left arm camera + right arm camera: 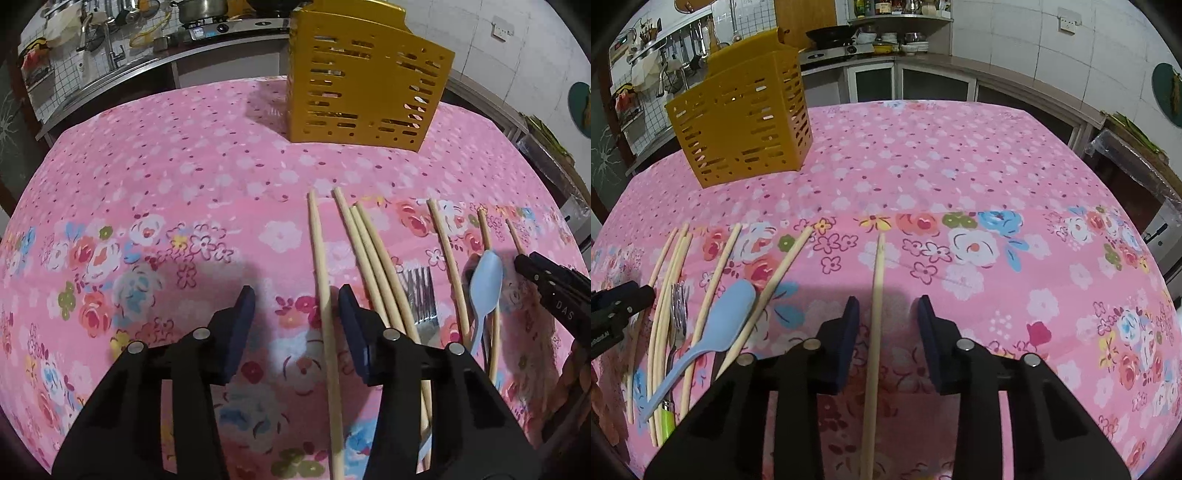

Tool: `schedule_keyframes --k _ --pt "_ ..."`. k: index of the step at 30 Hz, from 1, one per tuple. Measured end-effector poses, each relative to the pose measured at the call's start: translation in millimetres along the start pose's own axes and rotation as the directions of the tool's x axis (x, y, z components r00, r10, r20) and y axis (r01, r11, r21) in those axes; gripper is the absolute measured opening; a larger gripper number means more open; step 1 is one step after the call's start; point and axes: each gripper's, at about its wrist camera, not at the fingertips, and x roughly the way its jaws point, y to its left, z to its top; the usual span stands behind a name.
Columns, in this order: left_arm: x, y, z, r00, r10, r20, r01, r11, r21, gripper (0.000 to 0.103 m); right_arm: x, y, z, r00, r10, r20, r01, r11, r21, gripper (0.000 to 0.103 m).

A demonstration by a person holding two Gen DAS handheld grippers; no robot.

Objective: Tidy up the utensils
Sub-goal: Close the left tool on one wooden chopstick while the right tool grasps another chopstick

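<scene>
— Pink flowered cloth covers the table, and right at the near edge both claws hang nose-down over the scattered utensils.

— Gripping anything?

— Not that I can see. The left gripper stands apart, straddling the leftmost chopstick, which runs between its pads without touching either. The right gripper is the same over the lone chopstick out on the right of the spread.

— Which way do the sticks lie?

— Lengthwise along each claw's pointing line, so the pads would close across the thin width. Between the two claws lie more chopsticks, a metal fork and a blue spoon.

— And where do they go?

— I'd guess the yellow slotted holder, upright, well beyond the sticks, nearer the left hand's side.
</scene>
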Motion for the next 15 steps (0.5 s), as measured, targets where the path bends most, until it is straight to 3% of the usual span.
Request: schedule_keyframes --k 11,15 --pt "11 -12 16 0.999 0.017 -0.05 -0.016 0.999 0.031 0.028 8 5 9 0.998 -0.026 -0.049 0.025 1.0 -0.016 0.029" --pt "15 -10 22 0.998 0.014 -0.061 -0.013 1.0 0.018 0.013 11 12 13 0.997 -0.021 -0.08 0.018 0.999 -0.034 0.015"
